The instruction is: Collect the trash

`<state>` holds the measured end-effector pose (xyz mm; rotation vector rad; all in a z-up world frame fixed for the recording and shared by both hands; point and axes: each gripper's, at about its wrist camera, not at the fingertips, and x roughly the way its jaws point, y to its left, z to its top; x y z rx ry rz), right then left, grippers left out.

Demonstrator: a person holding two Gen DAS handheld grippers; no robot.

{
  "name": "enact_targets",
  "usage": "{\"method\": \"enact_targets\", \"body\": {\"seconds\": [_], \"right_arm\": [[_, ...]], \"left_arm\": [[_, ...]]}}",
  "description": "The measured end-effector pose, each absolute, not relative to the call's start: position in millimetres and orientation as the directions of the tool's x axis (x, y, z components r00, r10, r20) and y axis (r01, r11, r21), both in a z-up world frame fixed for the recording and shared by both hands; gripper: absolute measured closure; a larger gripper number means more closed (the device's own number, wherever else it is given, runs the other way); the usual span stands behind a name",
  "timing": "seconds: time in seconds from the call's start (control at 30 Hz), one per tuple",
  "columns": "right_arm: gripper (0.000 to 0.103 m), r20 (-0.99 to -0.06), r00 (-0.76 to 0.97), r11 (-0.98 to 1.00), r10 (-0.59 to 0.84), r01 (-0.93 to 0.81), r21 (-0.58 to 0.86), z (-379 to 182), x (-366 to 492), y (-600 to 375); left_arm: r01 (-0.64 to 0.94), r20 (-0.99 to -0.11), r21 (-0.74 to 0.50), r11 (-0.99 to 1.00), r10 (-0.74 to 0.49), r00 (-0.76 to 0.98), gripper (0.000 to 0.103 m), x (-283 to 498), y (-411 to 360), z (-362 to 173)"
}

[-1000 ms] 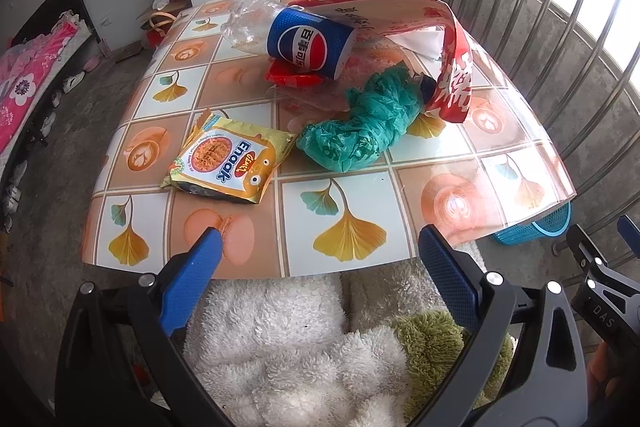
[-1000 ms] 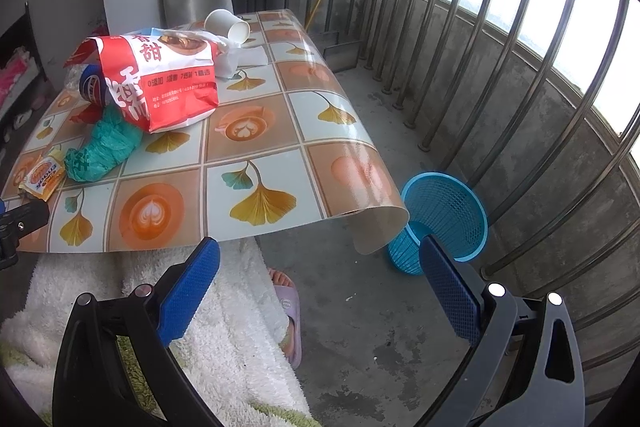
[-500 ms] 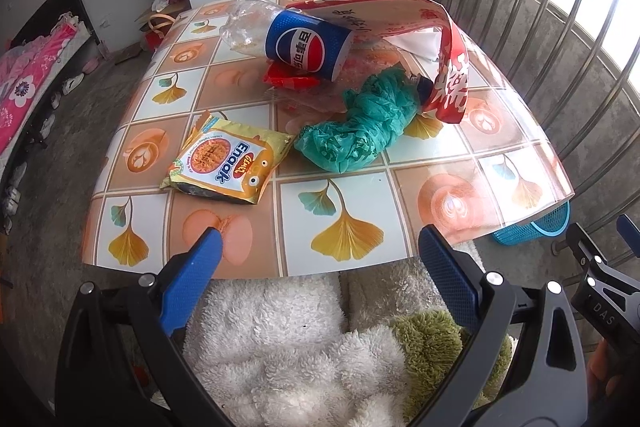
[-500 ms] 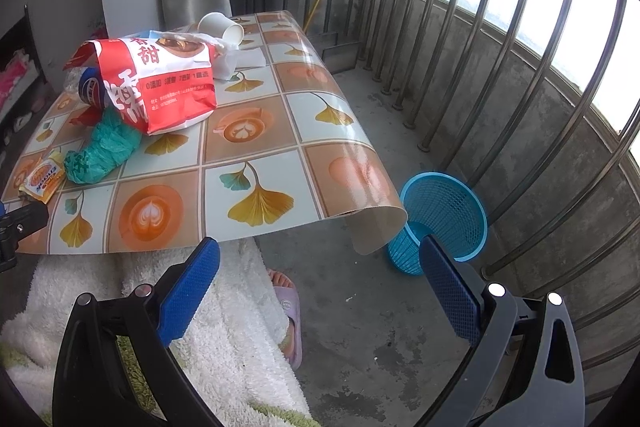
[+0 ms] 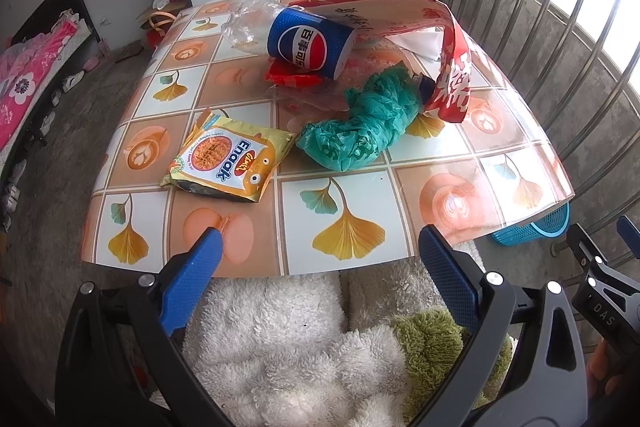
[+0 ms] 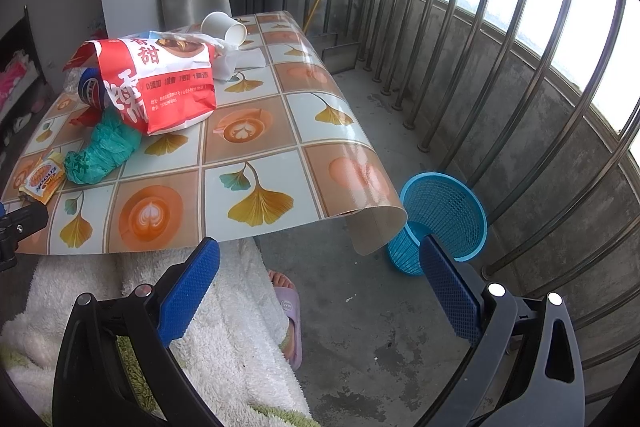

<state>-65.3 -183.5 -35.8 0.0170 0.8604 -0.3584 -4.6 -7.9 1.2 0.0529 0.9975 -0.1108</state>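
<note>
Table (image 5: 352,195) with glossy tiled cloth, ginkgo-leaf and coffee-cup squares; near edge just ahead of both grippers.

Trash on the table, left wrist view:
- Snack packet (image 5: 230,159), yellow, lying flat near the front left, apart from the other pieces.
- Green plastic bag (image 5: 360,125), crumpled, just right of the packet; its far end tucks under the red-and-white bag.
- Pepsi bottle (image 5: 296,41), clear plastic with blue label, on its side behind the green bag, resting on a red wrapper (image 5: 290,78).
- Red-and-white bag (image 5: 436,39), large, arching over the bottle and the green bag.
- Paper cup (image 6: 224,29), white, tipped on its side at the far end, beside a white paper bag (image 6: 228,65).

Blue mesh basket (image 6: 444,219), upright on the concrete floor just beyond the table's right corner, close to the metal railing (image 6: 500,39).

Left gripper (image 5: 318,265): blue-padded fingers spread wide, holding nothing, hovering at the near table edge above a white fluffy garment (image 5: 280,339).

Right gripper (image 6: 320,273): fingers likewise spread wide and empty, over the floor between the table corner and the basket; right fingertip (image 6: 446,277) overlaps the basket in view. A foot in a purple slipper (image 6: 290,315) shows below.
</note>
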Motion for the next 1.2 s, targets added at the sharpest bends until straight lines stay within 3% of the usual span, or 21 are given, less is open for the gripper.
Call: {"method": "enact_targets", "body": {"seconds": [1.2], "right_arm": [[0.006,-0.75,0.595,0.942,-0.288,0.317,-0.11,-39.2,-61.1,-182.2]], "left_arm": [[0.109,-0.844,-0.017,0.994,-0.072,0.532,0.009,-3.1,-3.1,-3.1]]}}
